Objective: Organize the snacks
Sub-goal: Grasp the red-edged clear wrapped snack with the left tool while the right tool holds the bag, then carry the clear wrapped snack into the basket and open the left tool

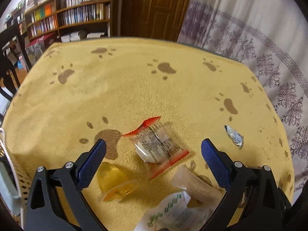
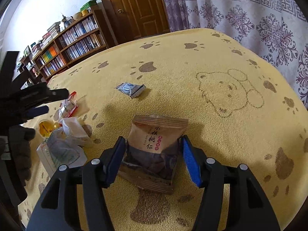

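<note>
While astride pouch [image 2: 156, 132], right tool [image 2: 153, 141]; bare towel [image 2: 221, 119] ahead

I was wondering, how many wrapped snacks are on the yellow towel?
6. Brown packet inside the right gripper; silver-blue packet lying alone farther out; red-edged packet, jelly cup, beige roll and green-printed packet clustered under the left gripper. More may hide in that cluster.

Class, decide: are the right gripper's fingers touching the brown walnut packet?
Cannot tell. In the right wrist view the right gripper brackets the brown walnut packet; both fingers sit at its edges, neither contact nor gap showing plainly.
</note>
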{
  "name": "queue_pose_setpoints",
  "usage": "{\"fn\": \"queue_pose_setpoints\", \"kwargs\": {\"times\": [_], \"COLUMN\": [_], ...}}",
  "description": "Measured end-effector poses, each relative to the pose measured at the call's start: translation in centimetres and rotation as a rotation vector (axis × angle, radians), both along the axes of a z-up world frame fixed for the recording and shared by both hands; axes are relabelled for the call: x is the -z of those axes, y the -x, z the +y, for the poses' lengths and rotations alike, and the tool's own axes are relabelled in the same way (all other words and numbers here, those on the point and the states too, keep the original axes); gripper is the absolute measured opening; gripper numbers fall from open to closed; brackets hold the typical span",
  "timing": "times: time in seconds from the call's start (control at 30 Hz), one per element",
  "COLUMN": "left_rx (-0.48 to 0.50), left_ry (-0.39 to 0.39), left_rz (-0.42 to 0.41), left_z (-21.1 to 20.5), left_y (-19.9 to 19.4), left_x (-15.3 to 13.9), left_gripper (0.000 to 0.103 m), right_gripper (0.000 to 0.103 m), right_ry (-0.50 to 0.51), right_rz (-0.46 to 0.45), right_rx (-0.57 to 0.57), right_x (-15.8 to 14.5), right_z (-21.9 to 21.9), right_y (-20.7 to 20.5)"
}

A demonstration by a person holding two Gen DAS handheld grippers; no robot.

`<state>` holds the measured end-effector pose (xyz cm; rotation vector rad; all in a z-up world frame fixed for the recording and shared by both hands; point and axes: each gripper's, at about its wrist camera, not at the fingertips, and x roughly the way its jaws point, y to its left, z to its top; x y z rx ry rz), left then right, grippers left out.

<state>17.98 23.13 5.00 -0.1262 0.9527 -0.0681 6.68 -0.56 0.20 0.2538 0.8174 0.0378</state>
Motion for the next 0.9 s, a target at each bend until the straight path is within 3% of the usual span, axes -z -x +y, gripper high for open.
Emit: {"fn": "queue_pose_setpoints", "kwargs": {"times": [0.37,0.57,0.73,0.9], "left_rx": [-0.029,-0.036,-0.025,0.005], "left_ry": [0.0,-0.036,-0.044,-0.03], "left_rz": [0.097,0.099,0.089,0.081], "left_z": [-0.5,-0.8,-1.0,-1.2], "left_y": [-2.6,-2.9,-2.7,-1.9], "left_x": [2.1,2.5,2.1,1.8], "left_gripper": [0.099,0.076,0.045,0.04], "right_gripper": [0.06,0.06,0.06,0.06], "right_ry": [0.0,0.001,0.001,0.0], "right_rz": [-0.001,-0.001,-0.001,-0.001], "right_rx": [0.001,0.0,0.0,0.0], "right_x": [0.0,0.0,0.0,0.0], "right_z": [-0.2,-0.1,-0.1,-0.2], "right_y": [0.0,0.1,0.1,0.1]}}
